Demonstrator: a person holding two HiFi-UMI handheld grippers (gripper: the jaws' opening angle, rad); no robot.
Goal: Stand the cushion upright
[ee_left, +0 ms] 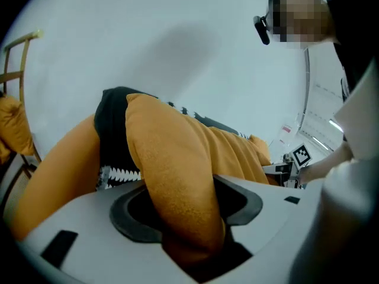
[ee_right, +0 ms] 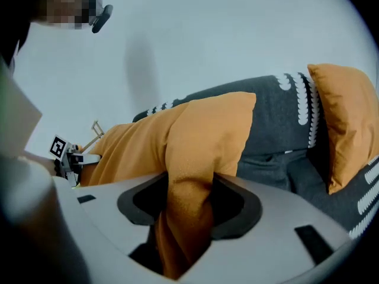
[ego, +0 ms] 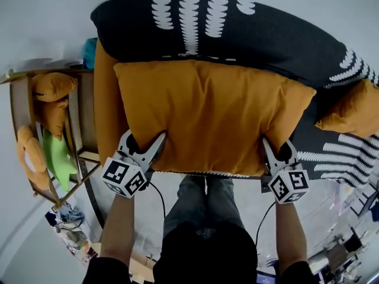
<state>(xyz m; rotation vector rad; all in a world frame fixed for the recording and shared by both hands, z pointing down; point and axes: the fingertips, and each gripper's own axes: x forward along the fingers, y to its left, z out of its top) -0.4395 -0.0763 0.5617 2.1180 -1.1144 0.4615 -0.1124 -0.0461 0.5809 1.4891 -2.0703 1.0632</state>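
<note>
1. Spanning the seat between both hands, the orange cushion (ego: 213, 117) lies broad face up. Its far edge meets the dark patterned backrest (ego: 237, 34), and its near edge is off the seat, in the grippers.
2. The left gripper (ego: 144, 138) holds the near-left corner. In the left gripper view its jaws are clamped on a thick fold of the cushion (ee_left: 172, 164), which bulges between the pads.
3. The right gripper (ego: 277, 144) holds the near-right corner. In the right gripper view its jaws pinch a narrower, creased fold (ee_right: 189, 218) that hangs down through the gap.
4. By my judgement the cushion is tilted but not yet upright; the near edge must swing up and back until it leans on the backrest.
5. Risks from here:
   - The right grip looks to be mostly on loose cover, so the fabric could slide out under the cushion's weight and drop that side.
   - Uneven lifting by the two hands would twist the cushion, so it would lean askew.
   - The soft filling may sag or fold at the middle, so the cushion may slump forward once let go.
   - Drifting right could push it into the second orange cushion (ego: 352, 108), which lies near the right corner.
6. A wooden shelf (ego: 21, 108) stands well apart on the left, clear of the work.
</note>
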